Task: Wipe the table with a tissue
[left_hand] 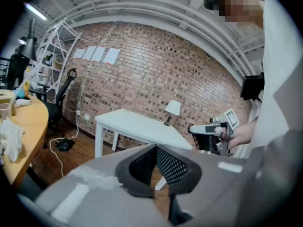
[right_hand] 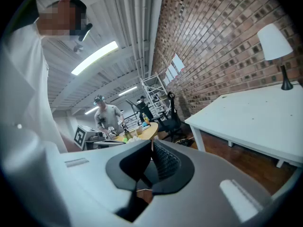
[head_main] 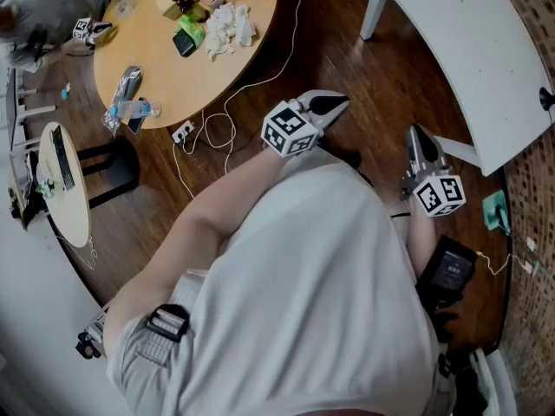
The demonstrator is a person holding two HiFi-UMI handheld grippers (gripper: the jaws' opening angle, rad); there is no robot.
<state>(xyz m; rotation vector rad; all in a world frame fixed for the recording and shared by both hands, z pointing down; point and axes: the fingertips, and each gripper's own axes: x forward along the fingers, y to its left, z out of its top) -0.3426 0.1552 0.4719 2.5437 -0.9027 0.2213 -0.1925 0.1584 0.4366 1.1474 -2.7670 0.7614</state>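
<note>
**Both tools shut and empty; tissue not yet collected**

Left tool (left_hand: 155,148): the jaws are fully together, with nothing between the pads. Right tool (right_hand: 152,145): the jaws also appear together and empty, though the wide-angle view leaves the tip line a little unclear. Judgement: neither tool is set to grasp. They seem to be carried closed because the person stands off from the work, and the jaws must open before any pick-up.

Pose: both tools are held out in front of the body and tipped slightly downward. The left is ahead of the chest and the right is out at the person's right side, well apart from it. Neither points at the task's thing. The left one faces the white bench (left_hand: 137,126) and its lamp (left_hand: 173,109).

Tissue (head_main: 227,26): a crumpled white heap on the round bench (head_main: 165,68). It lies near that bench's right-hand edge in the head view, just beside a green item (head_main: 189,35). It is well apart from both tools, with wooden floor (head_main: 347,50) and cables (head_main: 217,128) between. On this evidence, wiping has not begun.
</note>
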